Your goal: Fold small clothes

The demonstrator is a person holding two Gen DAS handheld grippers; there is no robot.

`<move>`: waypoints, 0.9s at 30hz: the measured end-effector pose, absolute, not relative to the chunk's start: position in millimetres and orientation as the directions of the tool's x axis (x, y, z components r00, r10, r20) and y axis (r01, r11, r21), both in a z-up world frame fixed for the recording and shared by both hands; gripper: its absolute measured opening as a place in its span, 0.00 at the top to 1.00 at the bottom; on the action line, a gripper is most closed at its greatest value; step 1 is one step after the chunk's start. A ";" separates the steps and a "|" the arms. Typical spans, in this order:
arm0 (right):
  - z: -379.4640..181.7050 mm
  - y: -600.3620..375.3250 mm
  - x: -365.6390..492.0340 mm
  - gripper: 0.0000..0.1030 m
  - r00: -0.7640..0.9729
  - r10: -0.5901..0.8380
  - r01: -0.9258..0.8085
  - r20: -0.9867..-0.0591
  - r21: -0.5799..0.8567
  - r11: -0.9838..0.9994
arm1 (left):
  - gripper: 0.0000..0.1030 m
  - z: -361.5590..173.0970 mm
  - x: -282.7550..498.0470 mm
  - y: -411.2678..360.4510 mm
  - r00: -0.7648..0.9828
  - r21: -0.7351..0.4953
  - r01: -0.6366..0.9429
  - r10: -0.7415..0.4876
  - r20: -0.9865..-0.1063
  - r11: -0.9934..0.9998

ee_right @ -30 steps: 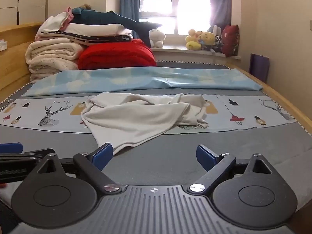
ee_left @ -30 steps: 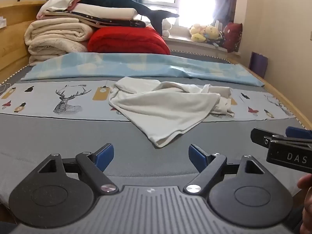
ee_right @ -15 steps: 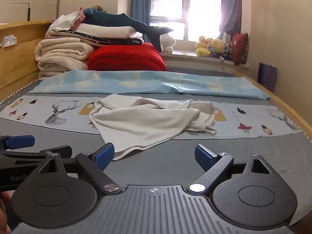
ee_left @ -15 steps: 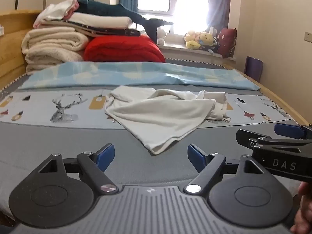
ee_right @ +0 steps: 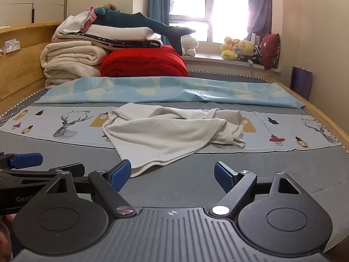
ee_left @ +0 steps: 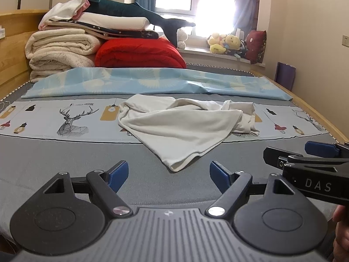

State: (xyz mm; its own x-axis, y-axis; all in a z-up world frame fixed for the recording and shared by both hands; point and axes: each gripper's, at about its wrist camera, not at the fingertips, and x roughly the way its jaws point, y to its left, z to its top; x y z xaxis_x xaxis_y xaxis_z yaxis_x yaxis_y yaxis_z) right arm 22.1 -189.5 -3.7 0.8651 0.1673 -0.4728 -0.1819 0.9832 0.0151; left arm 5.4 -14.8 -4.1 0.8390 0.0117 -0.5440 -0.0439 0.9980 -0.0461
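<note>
A crumpled cream garment lies in the middle of the bed, one corner hanging toward me; it also shows in the right wrist view. My left gripper is open and empty, just short of that near corner. My right gripper is open and empty, with the garment's near corner close to its left finger. The right gripper shows at the right edge of the left wrist view, and the left gripper at the left edge of the right wrist view.
The bed has a grey cover, a printed deer cloth and a light blue sheet. Folded blankets, a red quilt and a plush shark are stacked at the back. Plush toys sit on the windowsill.
Both grippers have tilted up and moved slightly, so the views show more of the room; the garment has not moved and both grippers stay open.
</note>
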 end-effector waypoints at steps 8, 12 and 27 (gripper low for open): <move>-5.5 -187.8 23.4 0.18 0.858 0.175 -0.195 -0.483 0.009 0.981 | 0.17 -3.5 7.5 -10.2 0.835 -0.054 -0.053 0.015 -0.549 0.997; -5.5 -187.7 23.2 0.18 0.857 0.176 -0.196 -0.485 0.009 0.981 | 0.17 -2.7 8.0 -10.5 0.834 -0.054 -0.054 0.015 -0.551 0.997; -6.1 -189.4 25.9 0.18 0.854 0.176 -0.197 -0.489 0.009 0.980 | 0.17 -5.3 5.9 -9.1 0.836 -0.054 -0.054 0.015 -0.549 0.997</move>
State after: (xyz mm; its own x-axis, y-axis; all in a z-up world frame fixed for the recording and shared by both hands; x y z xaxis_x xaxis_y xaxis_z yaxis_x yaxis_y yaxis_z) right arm 25.9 -189.4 -6.1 0.8542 0.1758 -0.4893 -0.1967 0.9804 0.0089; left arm 5.9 -9.1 -5.3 0.8358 0.0151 -0.5488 -0.0538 0.9971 -0.0544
